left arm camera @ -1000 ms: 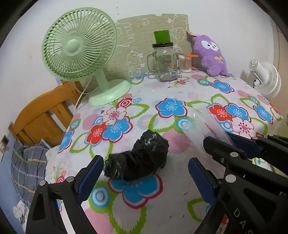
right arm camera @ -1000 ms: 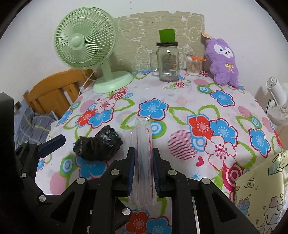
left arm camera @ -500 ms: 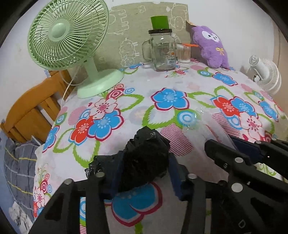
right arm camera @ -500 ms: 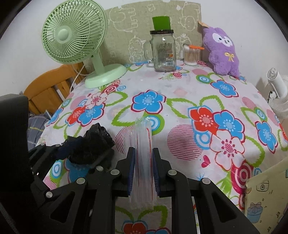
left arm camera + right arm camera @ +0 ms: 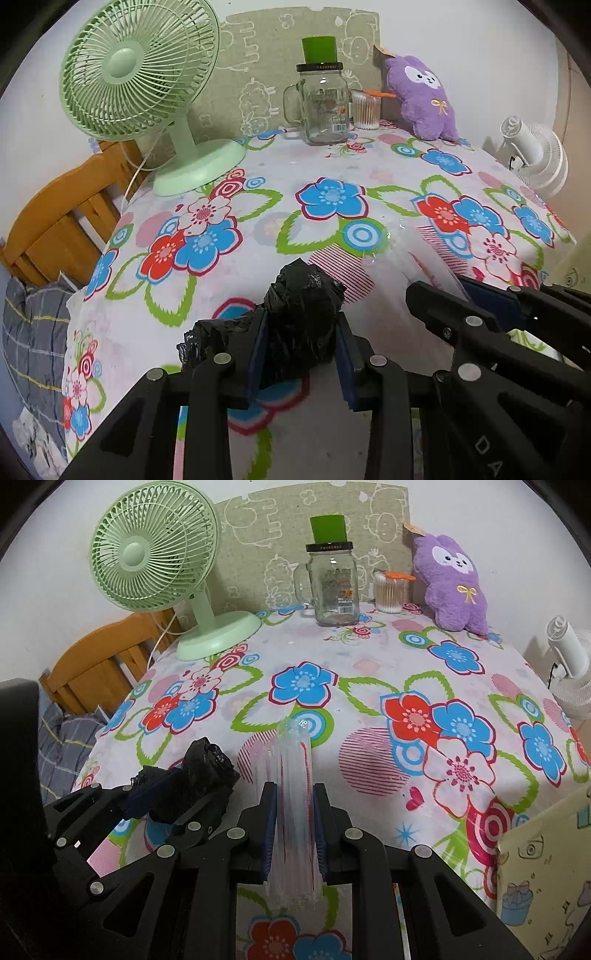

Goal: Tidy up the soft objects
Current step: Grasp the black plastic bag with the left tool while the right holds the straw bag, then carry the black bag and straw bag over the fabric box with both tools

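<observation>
At the near edge of the bench [image 5: 258,177], covered in a flowered plastic cloth, both tools are loaded. The left tool [image 5: 301,350] has its blue pads closed in on a crumpled black plastic bag [image 5: 303,314], which bulges out ahead of the fingertips, with a loose tail spilling past the left finger; whether the bag rests on the cloth or is just clear of it I cannot tell. The right tool [image 5: 294,827] is clamped narrowly on a clear plastic sleeve of red-striped straws [image 5: 293,786], held upright along its fingers with the far end over the cloth.

So the task looks to be in its early-to-middle part: 2 soft, crushable items are gripped, but neither is put anywhere yet, and no bin or bag for them shows clearly. The purple plush toy [image 5: 454,583] sits at the far right corner against the wall, beside the glass mug jar [image 5: 334,587], and may also need sorting. The green desk fan [image 5: 147,88] stands at the far left corner.
</observation>
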